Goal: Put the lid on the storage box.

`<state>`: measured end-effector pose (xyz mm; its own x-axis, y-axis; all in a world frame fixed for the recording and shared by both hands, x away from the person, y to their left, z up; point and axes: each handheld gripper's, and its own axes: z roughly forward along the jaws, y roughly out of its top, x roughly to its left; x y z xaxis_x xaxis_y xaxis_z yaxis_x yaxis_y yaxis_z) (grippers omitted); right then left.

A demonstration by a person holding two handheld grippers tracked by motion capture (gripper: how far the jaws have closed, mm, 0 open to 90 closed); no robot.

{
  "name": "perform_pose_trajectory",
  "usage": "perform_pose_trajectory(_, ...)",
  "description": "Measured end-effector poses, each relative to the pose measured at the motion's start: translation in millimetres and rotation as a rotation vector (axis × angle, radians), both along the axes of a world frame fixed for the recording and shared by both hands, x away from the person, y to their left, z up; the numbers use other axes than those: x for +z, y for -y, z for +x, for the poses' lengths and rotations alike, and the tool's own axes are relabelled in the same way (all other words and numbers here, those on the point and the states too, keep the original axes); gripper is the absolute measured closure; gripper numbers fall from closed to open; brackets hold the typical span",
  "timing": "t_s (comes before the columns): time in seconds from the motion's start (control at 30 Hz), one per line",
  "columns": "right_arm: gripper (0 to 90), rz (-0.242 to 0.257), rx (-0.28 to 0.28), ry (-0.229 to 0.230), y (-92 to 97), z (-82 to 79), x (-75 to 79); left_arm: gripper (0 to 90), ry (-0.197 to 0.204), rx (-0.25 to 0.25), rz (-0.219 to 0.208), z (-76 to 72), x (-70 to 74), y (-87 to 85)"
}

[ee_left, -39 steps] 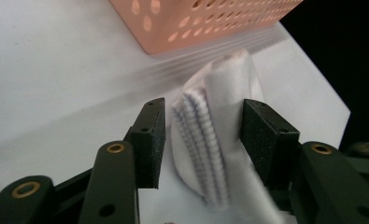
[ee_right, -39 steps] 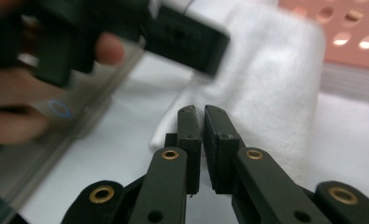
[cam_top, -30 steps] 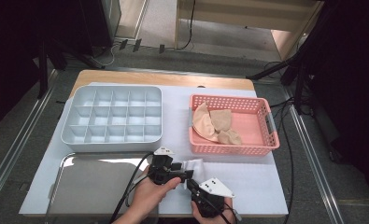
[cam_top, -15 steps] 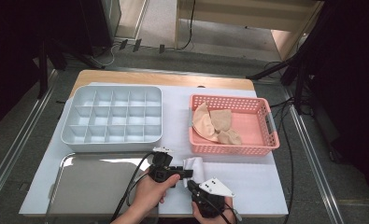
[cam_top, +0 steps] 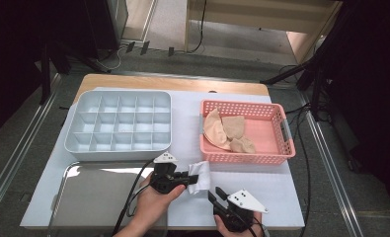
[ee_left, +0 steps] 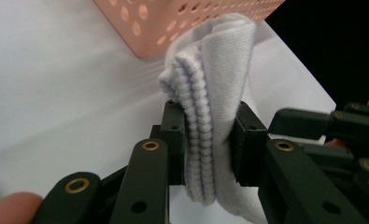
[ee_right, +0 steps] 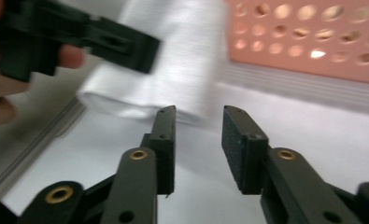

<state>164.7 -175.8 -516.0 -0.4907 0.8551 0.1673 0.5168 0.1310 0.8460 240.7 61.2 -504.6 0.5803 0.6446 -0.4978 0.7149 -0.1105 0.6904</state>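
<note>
1. The left gripper (cam_top: 190, 180) has just been closing its jaws, and in the left gripper view they are clamped on a folded white cloth (ee_left: 215, 107) — both black pads press into the layers, ribbed edges bunched between them.
2. In the high view the white cloth (cam_top: 199, 176) sticks out from that gripper's tip, just in front of the near wall of the pink basket (cam_top: 281, 155), over the white table cover (cam_top: 281, 192).
3. The left hand (cam_top: 150, 205) wraps the gripper body from below, beside the right edge of the metal tray (cam_top: 84, 197).
4. The right gripper (ee_right: 198, 116) has just been opening its jaws; in the right gripper view they stand apart with nothing between the pads — bare white cover shows through the gap.
5. In that same view the cloth (ee_right: 173, 70) lies just beyond the jaw tips, apart from them, with the left gripper's black jaw (ee_right: 112, 42) across its upper left.
6. In the high view the right gripper (cam_top: 213, 195) sits low and right of the cloth, its tips aimed up toward it, near but not touching.
7. Beige cloths (cam_top: 227, 131) lie heaped in the basket's left half.
8. The grey compartment tray (cam_top: 118, 148) stands to the left.
</note>
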Motion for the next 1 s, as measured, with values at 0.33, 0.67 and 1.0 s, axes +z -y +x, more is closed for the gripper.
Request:
perform_pose_trajectory(0.33, 52.9, 0.014, -0.073, -0.002, 24.2, 10.4, 1.7, 71.6, 0.071, 0.0, 0.008, -13.3, 8.6, -22.5)
perform_pose_trajectory(0.67, 42.8, 0.026, -0.138, -0.021, 38.1, 18.4, -0.8, 71.6, 0.136, 0.044, -0.005, -14.2, 22.2, -44.6)
perform_pose_trajectory(1.0, 38.2, 0.015, -0.167, -0.043, 42.2, 20.8, -1.2, 71.6, 0.191, 0.098, 0.006, -12.9, 32.9, -63.8)
